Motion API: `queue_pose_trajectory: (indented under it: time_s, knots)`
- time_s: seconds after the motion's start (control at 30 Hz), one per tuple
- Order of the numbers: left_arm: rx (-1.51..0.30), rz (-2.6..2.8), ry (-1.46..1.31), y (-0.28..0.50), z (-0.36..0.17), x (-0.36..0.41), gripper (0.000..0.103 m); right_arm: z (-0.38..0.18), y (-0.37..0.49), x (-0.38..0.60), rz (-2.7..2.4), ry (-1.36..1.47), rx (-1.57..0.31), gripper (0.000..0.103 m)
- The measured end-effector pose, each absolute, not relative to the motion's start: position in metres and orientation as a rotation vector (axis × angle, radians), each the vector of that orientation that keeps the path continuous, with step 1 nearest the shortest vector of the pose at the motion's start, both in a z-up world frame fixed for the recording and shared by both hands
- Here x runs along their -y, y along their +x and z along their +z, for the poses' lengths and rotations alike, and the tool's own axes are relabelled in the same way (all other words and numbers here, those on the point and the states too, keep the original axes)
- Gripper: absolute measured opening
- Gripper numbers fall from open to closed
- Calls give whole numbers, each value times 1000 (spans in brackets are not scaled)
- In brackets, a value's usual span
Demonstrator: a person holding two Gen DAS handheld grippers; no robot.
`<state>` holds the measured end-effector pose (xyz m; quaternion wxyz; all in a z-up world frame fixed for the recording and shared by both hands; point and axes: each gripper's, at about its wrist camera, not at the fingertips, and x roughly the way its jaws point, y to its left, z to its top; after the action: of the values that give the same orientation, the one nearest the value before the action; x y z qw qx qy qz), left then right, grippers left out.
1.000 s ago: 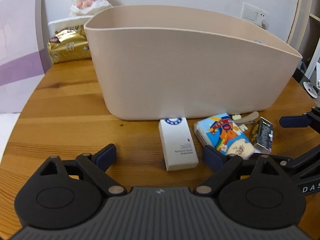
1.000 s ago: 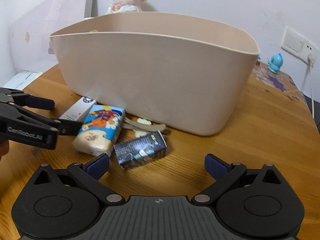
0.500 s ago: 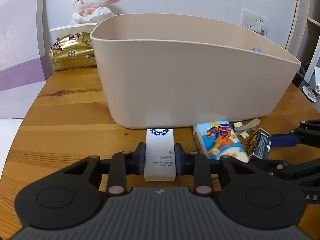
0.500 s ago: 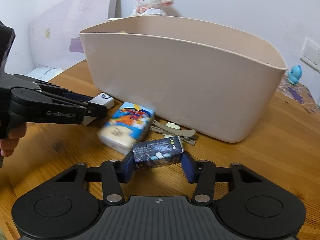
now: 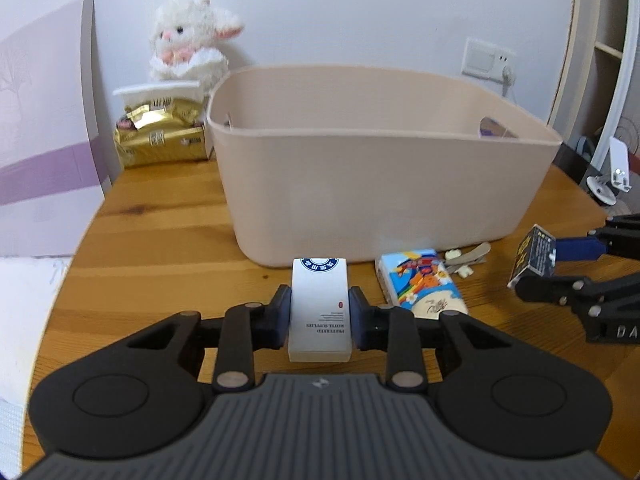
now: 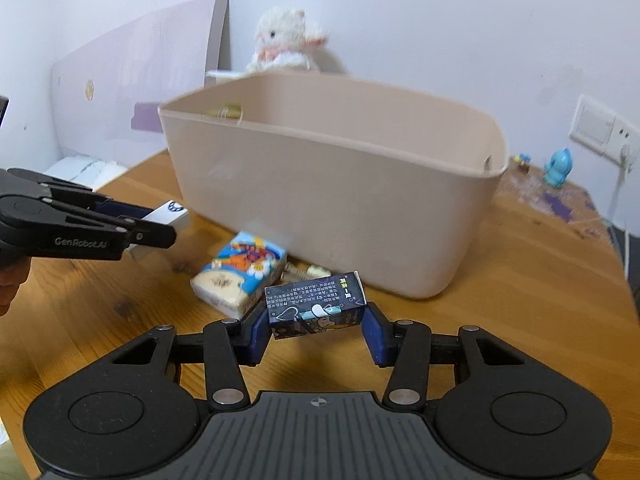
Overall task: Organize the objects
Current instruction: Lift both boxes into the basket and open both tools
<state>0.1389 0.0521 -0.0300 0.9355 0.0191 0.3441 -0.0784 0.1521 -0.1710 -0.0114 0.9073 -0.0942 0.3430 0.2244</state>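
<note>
Now | left claw point(image 5: 319, 312) grips white box point(image 5: 319, 310) lengthwise | right claw point(image 6: 316, 330) grips dark carton point(image 6: 316, 310) crosswise | tub point(image 5: 380, 196) straight ahead, rim above both

plush lamb point(image 5: 188, 46), gold packet point(image 5: 160, 138), perhaps blue figurine point(image 6: 558, 166)

White wall point(image 5: 360, 8), wooden table point(image 5: 160, 248), wall socket point(image 5: 486, 58)
</note>
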Motion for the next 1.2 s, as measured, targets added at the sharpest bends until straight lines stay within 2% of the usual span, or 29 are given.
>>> queue_pose_trajectory:
  time_s: [0.4,0.67,0.97,1.2]
  knots:
    - [-549,-182,81,132,36,-46,33,65,149,186,453,-184,-487,45]
    - [-529,-186,85,179,63,-33,33,100,187,187,388,-172,-406,45]
    - [-647,-157,105,237,55,-12,33,81,249,181,321,-145,-507,45]
    - [-849,-112,123,274,21,3,33,49,288,176,263,-152,-700,45]
